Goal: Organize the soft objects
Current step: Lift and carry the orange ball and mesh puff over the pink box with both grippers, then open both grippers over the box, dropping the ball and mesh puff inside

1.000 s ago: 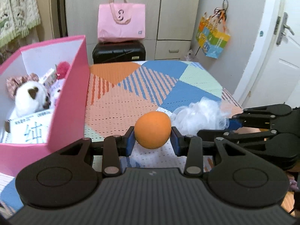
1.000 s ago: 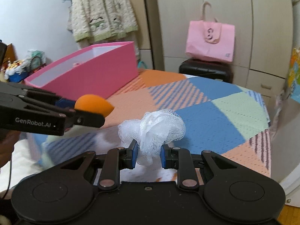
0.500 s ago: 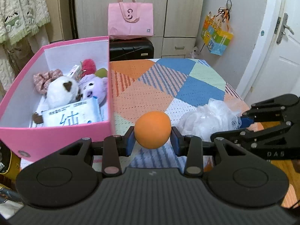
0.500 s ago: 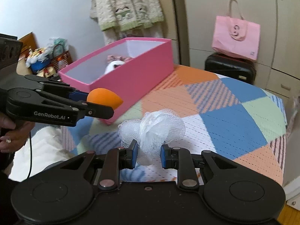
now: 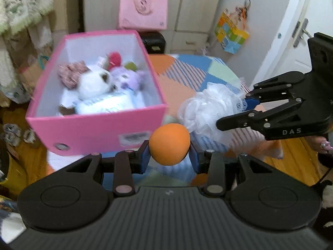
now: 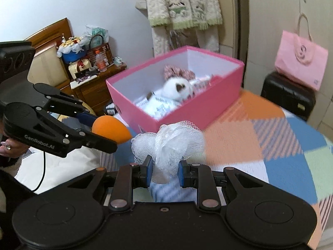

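My left gripper (image 5: 169, 157) is shut on an orange egg-shaped sponge (image 5: 169, 144), held in the air just in front of the near wall of the pink box (image 5: 97, 131). The same sponge (image 6: 110, 129) shows at the left of the right wrist view. My right gripper (image 6: 164, 171) is shut on a white mesh bath puff (image 6: 169, 143), also lifted off the table; it appears to the right of the sponge as a white puff (image 5: 205, 109). The box (image 6: 199, 112) holds plush toys (image 5: 93, 83), a scrunchie and a tissue pack.
The patchwork tablecloth (image 6: 281, 145) covers the table under both grippers. A pink tote bag (image 5: 143, 13) sits on a black case behind the table. A wooden cabinet (image 6: 91, 87) with clutter stands left of the box. A door (image 5: 299, 41) is at the right.
Both grippers have risen and drawn back toward the box's near end, keeping hold of sponge and puff. The inside of the box has come into fuller view.
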Demonstrator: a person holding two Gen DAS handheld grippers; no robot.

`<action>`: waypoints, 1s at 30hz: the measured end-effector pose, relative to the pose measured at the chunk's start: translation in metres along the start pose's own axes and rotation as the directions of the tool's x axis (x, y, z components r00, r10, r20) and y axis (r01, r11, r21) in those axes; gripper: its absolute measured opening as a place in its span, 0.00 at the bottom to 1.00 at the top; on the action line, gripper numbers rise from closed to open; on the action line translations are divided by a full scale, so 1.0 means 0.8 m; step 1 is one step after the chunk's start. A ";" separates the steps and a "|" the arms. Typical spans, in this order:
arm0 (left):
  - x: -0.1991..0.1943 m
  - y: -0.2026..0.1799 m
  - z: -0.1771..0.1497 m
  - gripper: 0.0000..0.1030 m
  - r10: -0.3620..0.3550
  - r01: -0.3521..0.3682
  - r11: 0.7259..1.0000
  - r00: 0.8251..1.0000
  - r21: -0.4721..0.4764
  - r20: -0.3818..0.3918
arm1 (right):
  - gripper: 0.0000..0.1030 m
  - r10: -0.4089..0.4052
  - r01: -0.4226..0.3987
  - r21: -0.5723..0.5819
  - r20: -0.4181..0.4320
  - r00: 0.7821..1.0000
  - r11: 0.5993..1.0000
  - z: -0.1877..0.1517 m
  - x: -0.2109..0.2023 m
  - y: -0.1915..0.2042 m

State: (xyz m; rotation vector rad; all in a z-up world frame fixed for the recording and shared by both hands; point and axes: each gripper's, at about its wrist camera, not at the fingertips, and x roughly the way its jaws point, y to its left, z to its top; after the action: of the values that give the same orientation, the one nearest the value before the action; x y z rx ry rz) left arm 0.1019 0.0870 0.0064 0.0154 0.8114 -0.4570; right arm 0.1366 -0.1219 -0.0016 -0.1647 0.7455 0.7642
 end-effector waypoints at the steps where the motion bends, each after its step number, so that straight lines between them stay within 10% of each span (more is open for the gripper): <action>1: -0.004 0.006 0.001 0.37 0.012 -0.012 1.000 1.000 0.000 0.019 | 0.27 -0.003 0.003 -0.012 0.009 1.000 1.000 0.006 0.003 0.005; 14: 0.002 0.086 0.054 0.38 0.081 -0.074 0.996 0.980 -0.048 0.183 | 0.27 -0.034 0.034 0.000 0.134 0.990 0.999 0.076 0.047 0.005; 30: 0.080 0.144 0.127 0.37 0.145 -0.125 0.983 0.977 -0.133 0.159 | 0.21 -0.068 0.063 0.039 0.159 0.985 0.997 0.151 0.139 -0.055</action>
State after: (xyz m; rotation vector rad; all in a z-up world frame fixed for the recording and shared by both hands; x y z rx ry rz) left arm 0.2568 0.1475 0.0134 -0.0800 0.6659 -0.2751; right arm 0.2871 -0.0431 0.0081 -0.0954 0.5968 0.6933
